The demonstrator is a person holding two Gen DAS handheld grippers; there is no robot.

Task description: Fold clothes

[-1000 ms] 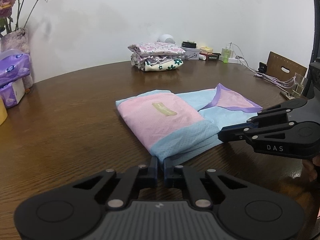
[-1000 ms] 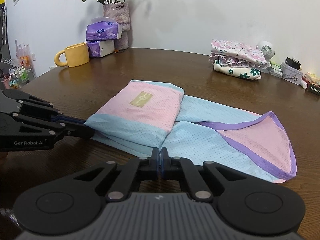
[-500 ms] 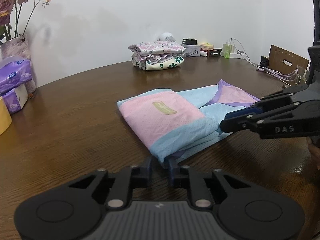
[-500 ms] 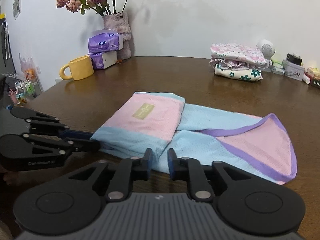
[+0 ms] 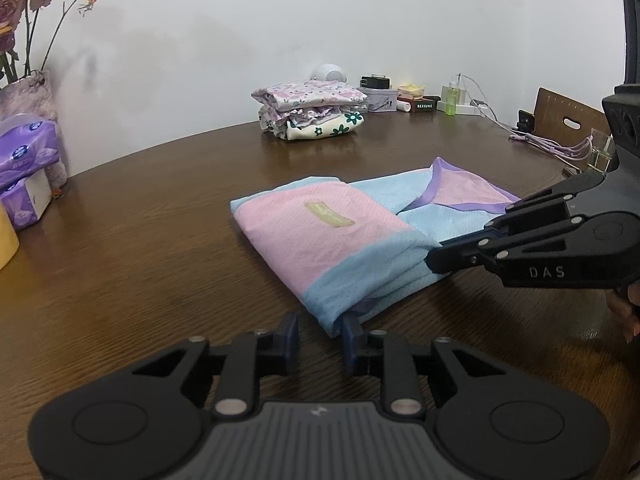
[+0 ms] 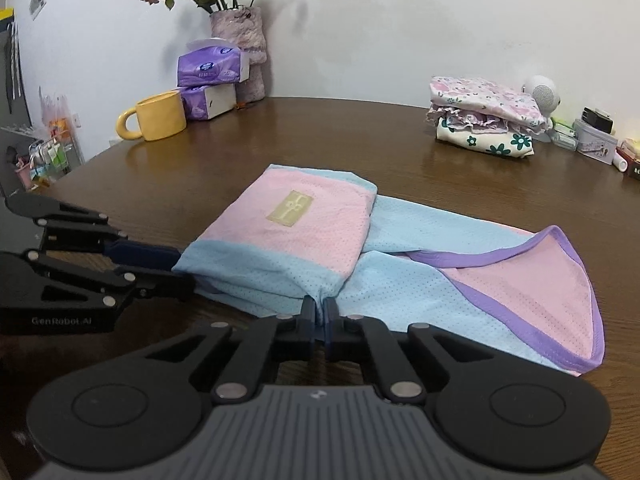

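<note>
Right now my right gripper (image 6: 320, 312) pinches the garment (image 6: 304, 236) hem at 6 o'clock, my left gripper (image 5: 320, 330) spread at its corner; uneven lift could undo the fold.

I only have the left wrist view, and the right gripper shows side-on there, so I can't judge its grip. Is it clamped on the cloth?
Observer: Yes. In the right wrist view, the right gripper has its jaws shut on the blue folded edge of the garment.
Operator: Is there anything off to my left to avoid? I only see a yellow sliver.
Observer: That is a yellow mug, standing beside the tissue packs, well clear of the garment.
</note>
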